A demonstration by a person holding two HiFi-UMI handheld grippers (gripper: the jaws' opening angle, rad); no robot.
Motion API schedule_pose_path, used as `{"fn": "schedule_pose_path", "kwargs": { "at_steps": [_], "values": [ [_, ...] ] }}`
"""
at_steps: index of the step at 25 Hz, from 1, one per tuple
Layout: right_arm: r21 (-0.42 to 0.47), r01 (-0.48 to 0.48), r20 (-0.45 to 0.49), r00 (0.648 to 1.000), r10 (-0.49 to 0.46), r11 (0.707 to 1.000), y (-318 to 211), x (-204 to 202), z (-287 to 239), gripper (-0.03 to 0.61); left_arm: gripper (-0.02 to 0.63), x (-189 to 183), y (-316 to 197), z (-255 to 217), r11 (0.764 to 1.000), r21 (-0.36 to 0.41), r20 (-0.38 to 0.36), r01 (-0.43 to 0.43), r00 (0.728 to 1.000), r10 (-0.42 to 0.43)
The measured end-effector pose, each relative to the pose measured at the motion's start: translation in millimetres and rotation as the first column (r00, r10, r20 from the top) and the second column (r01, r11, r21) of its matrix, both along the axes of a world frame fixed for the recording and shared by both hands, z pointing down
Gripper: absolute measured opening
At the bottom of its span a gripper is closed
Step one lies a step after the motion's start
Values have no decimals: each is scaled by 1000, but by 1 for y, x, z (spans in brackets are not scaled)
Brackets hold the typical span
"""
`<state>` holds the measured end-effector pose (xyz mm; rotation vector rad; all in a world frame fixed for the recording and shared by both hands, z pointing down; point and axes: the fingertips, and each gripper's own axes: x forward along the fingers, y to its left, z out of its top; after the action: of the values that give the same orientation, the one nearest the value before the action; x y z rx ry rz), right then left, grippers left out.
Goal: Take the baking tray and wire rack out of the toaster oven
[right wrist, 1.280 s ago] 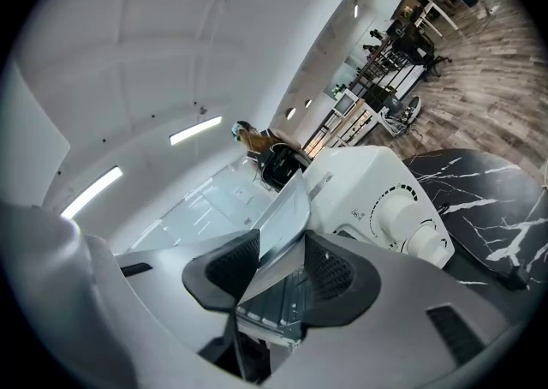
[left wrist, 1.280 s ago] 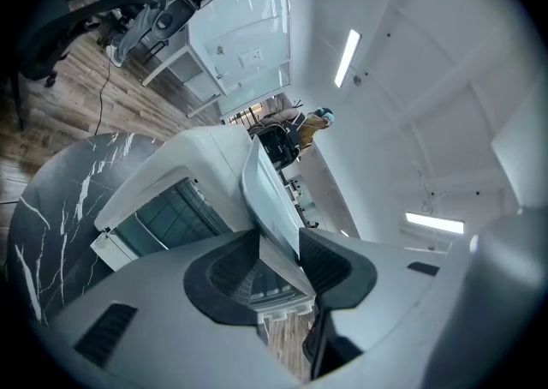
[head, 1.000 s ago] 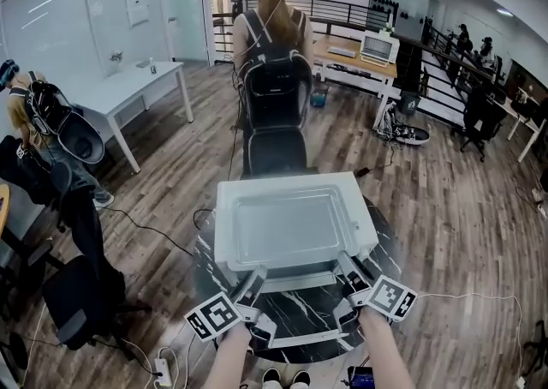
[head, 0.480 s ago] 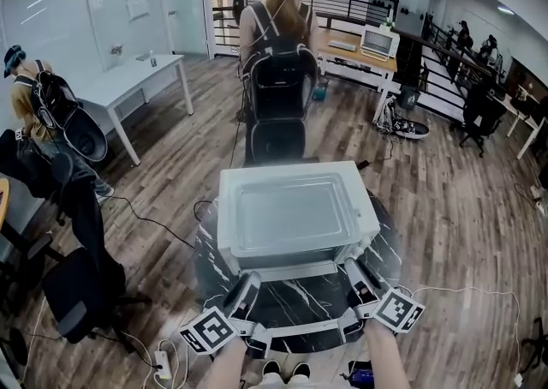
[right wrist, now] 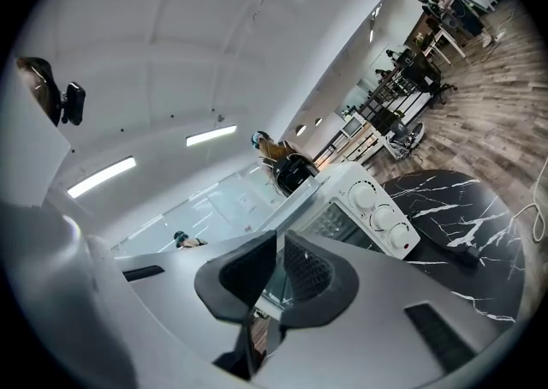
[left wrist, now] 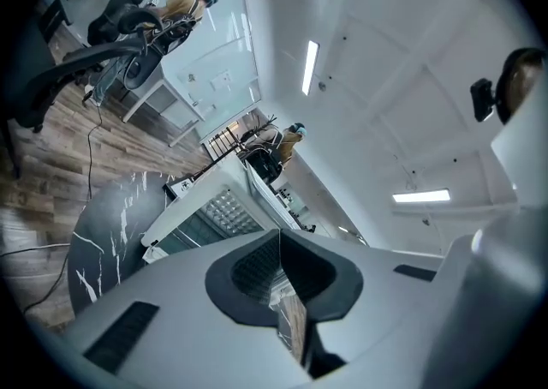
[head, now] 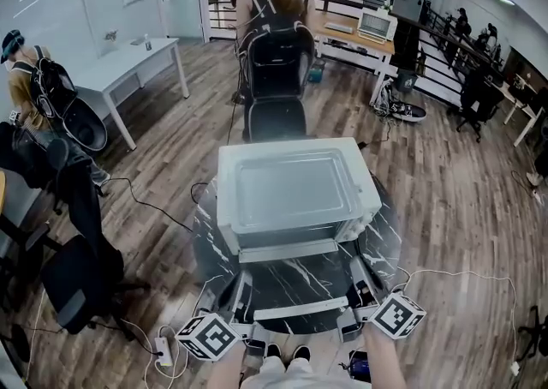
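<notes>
The white toaster oven (head: pixel 295 186) stands on a round black marble table (head: pixel 214 246). Its glass door (head: pixel 300 284) lies open toward me, with the white handle (head: pixel 300 308) at the near edge. My left gripper (head: pixel 243 289) is beside the door's left edge and my right gripper (head: pixel 360 287) beside its right edge. Both sets of jaws have just been closing and I see nothing between them. In the left gripper view the pads (left wrist: pixel 257 267) meet, and the wire rack (left wrist: pixel 224 207) shows in the oven's mouth. In the right gripper view the jaws (right wrist: pixel 280 250) leave a sliver, and the oven's knobs (right wrist: pixel 385 216) face me. I cannot make out the baking tray.
A person with a backpack (head: pixel 274 44) is behind the oven by a black chair (head: pixel 274 122). At the left are a white table (head: pixel 128 70), another person (head: pixel 43 96) and a dark chair (head: pixel 77 284). Cables and a power strip (head: pixel 163 349) lie on the wood floor.
Both grippers have drawn back from the oven's mouth toward me, along the sides of the open door. The oven now sits higher in the head view.
</notes>
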<state>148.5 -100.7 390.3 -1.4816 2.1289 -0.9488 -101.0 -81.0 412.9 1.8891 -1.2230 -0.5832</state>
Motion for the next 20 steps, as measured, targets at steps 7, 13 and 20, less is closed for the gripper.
{"fn": "schedule_pose_path", "kwargs": {
  "at_steps": [7, 13, 20],
  "values": [
    [-52, -1, 0, 1000, 1, 999, 29, -6, 24, 2, 3, 0, 24, 13, 1000, -13, -2, -9, 1000, 9],
    [-84, 22, -34, 999, -25, 996, 39, -10, 35, 2, 2, 1, 34, 25, 999, -37, -20, -8, 1000, 7],
    [-134, 20, -58, 998, -28, 991, 49, -11, 42, 2, 2, 5, 40, 42, 995, -99, 15, -23, 1000, 24]
  ]
}}
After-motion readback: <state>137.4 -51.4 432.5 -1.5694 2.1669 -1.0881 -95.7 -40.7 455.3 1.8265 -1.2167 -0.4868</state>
